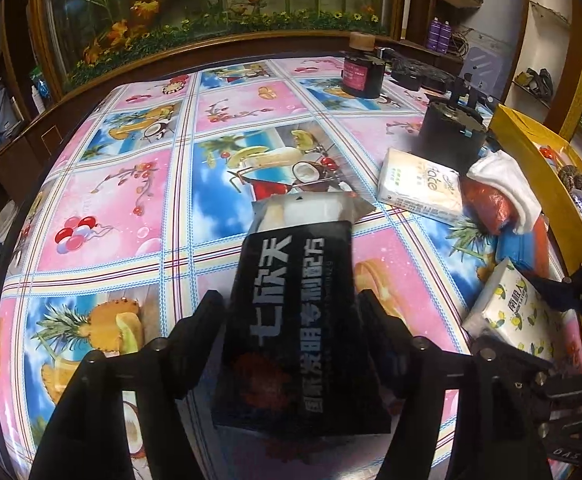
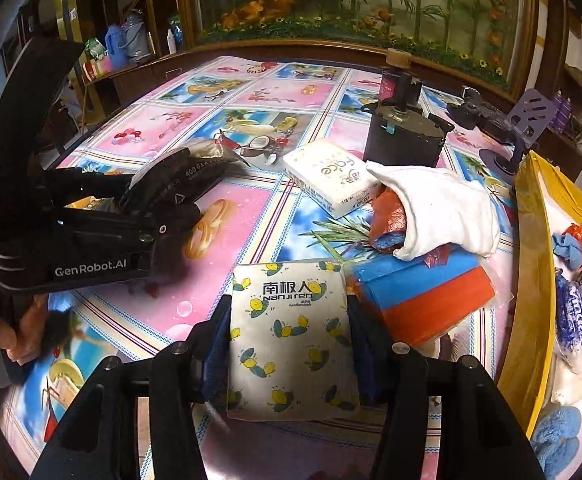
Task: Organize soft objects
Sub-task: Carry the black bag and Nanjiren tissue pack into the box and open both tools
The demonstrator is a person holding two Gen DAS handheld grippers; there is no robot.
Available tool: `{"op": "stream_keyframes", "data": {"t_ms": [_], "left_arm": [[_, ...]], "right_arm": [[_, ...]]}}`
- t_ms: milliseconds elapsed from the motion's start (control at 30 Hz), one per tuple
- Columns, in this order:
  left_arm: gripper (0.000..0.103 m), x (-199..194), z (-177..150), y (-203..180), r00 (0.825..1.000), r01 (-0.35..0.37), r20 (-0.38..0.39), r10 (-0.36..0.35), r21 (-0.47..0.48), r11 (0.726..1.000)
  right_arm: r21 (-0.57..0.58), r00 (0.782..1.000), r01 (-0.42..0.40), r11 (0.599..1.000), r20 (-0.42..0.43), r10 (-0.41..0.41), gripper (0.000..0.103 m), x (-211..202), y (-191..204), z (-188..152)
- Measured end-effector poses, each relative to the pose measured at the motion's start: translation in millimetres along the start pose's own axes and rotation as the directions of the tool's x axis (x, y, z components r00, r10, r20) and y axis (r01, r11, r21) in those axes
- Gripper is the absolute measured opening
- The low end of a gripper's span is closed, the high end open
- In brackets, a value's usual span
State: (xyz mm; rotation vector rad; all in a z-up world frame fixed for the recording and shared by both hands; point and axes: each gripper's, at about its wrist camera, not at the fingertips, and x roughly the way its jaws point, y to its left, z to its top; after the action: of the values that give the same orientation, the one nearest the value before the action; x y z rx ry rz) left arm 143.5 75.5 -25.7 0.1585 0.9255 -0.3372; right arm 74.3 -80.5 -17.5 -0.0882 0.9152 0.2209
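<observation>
Both grippers loaded!
Left gripper clamps the black wipes pack; right gripper squeezes the lemon-print tissue pack (slick wrappers, either could slide out).

A lamplit room around the table I am working at

A large mural of bamboo and orange flowers is filling the top of both my views, sitting in a dark wooden frame. The table is wearing a glossy cloth printed with pink and blue fruit-and-drink squares, and light is glaring off it in the lower part of the right view. Wooden shelving is showing at upper right in my left view, holding purple bottles. At upper left of my right view, blue flasks are standing on a low cabinet.
</observation>
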Motion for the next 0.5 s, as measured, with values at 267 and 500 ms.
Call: {"op": "stream_keyframes", "data": {"t_ms": [267,500], "left_arm": [[0.046,-2,2,6,1.0,-0.026,0.016,0.027,-0.028,0.999],[0.046,-10,4,12,0.998,-0.022,0.057,0.025,-0.054,0.998]], "right_arm": [[-0.028,0.998,-0.058,0.998,0.013,0.058,0.056,-5,10,-4],[-0.293,0.977,-0.002,0.956,0.202,0.063,0.056,-41,64,-18]]}}
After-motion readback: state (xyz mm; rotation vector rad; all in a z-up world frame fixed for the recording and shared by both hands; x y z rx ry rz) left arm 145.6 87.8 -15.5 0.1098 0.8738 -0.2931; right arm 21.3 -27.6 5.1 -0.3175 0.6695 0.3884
